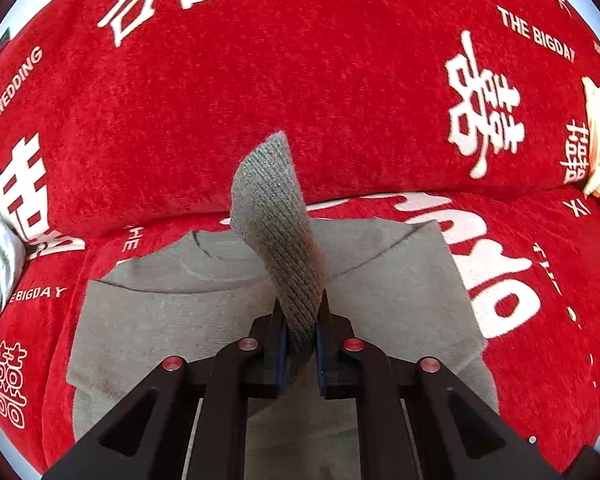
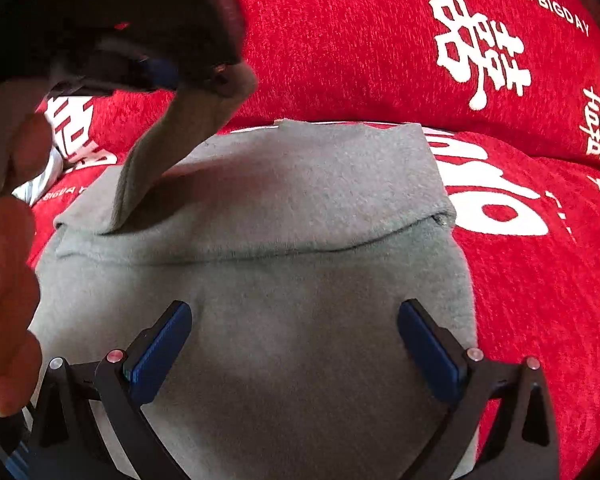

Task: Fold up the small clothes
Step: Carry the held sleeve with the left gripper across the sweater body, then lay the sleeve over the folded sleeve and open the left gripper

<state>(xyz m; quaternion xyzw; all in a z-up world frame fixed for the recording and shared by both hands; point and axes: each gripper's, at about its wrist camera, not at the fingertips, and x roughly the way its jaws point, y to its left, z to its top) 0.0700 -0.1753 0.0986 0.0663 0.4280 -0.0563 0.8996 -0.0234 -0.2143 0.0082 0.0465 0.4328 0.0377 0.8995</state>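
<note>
Grey sweatshirt (image 2: pixel 284 200) flat on red sofa cover (image 2: pixel 380 40), ribbed cuff (image 1: pixel 276 216) pinched in left claw (image 1: pixel 302 344), right claw (image 2: pixel 294 354) wide open, empty.

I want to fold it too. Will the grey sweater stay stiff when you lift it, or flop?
Probably flop: the cuff in the left gripper curls over, and the sleeve hangs slack. The sweater looks soft and fuzzy, so likely not slippery.
</note>
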